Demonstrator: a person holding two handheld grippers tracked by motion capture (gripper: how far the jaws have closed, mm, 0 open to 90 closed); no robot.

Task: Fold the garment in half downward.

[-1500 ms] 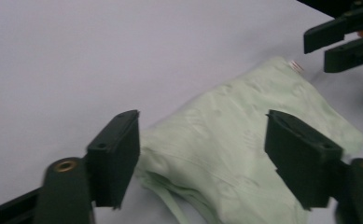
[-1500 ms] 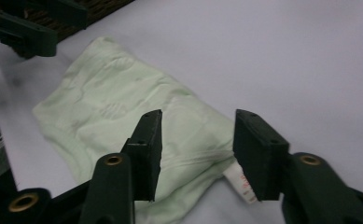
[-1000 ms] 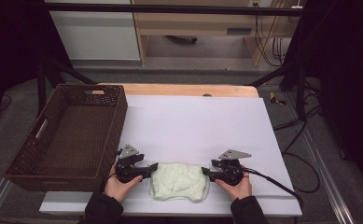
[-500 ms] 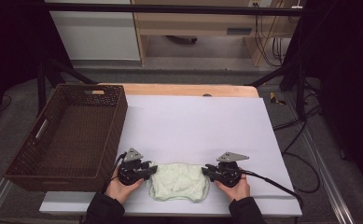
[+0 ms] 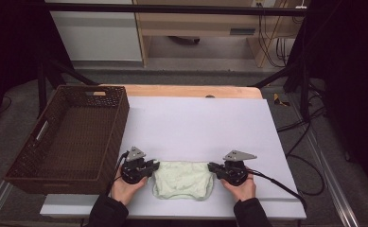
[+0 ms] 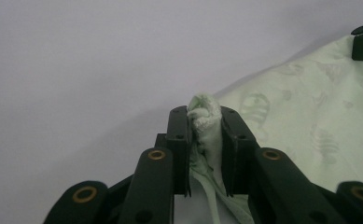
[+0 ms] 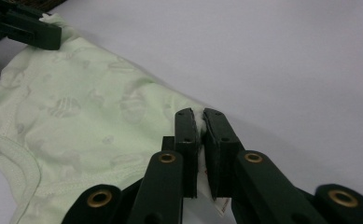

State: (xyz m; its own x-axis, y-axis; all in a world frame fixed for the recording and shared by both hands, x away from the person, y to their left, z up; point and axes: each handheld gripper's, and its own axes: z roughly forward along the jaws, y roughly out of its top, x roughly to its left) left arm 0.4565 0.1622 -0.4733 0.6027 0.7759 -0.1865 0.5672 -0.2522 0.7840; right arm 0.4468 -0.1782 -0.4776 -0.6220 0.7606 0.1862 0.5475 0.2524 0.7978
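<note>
You have the pale green fish-print cotton garment (image 5: 183,178) pinched at its left and right corners — left gripper (image 5: 149,166), right gripper (image 5: 215,168), jaws just closed on cloth — near the table's front edge; next, likely lift evenly.

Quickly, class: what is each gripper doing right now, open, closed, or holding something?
Left gripper: just closed, pinching one corner of the pale green garment.
Right gripper: just closed, pinching its opposite corner.

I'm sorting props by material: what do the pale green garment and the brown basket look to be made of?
The garment looks like soft knit cotton with a matte finish: it bunches between the left gripper jaws, has a faint fish print and a ribbed hem. The basket looks like woven wicker or rattan, dark brown; natural or synthetic cannot be told.
</note>
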